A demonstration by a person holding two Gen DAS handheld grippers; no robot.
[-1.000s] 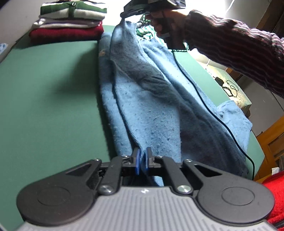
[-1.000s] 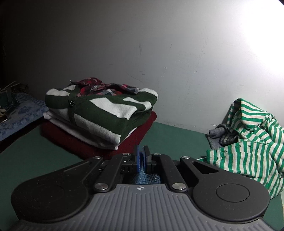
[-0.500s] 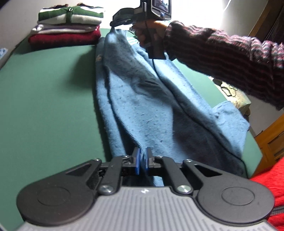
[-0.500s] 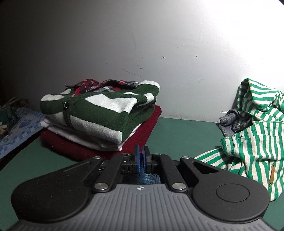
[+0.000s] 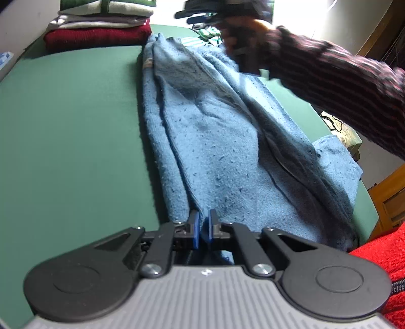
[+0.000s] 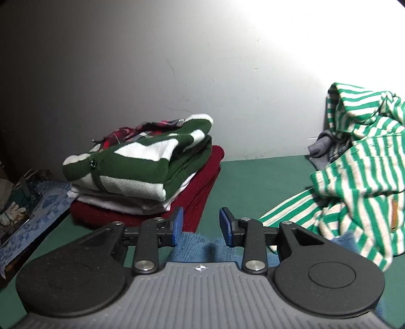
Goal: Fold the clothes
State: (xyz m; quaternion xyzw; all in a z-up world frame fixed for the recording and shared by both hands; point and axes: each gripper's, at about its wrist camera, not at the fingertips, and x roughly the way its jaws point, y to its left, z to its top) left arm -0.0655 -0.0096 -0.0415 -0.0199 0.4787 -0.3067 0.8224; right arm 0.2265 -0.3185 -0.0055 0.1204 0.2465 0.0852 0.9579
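A light blue knit sweater [image 5: 217, 141] lies lengthwise on the green table [image 5: 71, 131], folded in along its long side. My left gripper [image 5: 202, 229] is shut on its near hem. At the far end, my right gripper [image 5: 202, 17], blurred and held by a hand in a striped sleeve, hovers just above the sweater's far edge. In the right wrist view the right gripper [image 6: 200, 226] has its jaws opening, the blue pads apart. The sweater's edge [image 6: 197, 249] lies loose below and between them, not pressed.
A stack of folded clothes [image 6: 141, 172], green-and-white on top of white and dark red, stands at the table's far left corner. A crumpled green striped garment [image 6: 354, 182] lies at the far right by the wall. A red cloth [image 5: 379, 268] sits near right.
The right gripper's jaws have parted and let go of the sweater's far edge, which has dropped onto the table. The right hand shifted and rolled. The left gripper has kept its hold.
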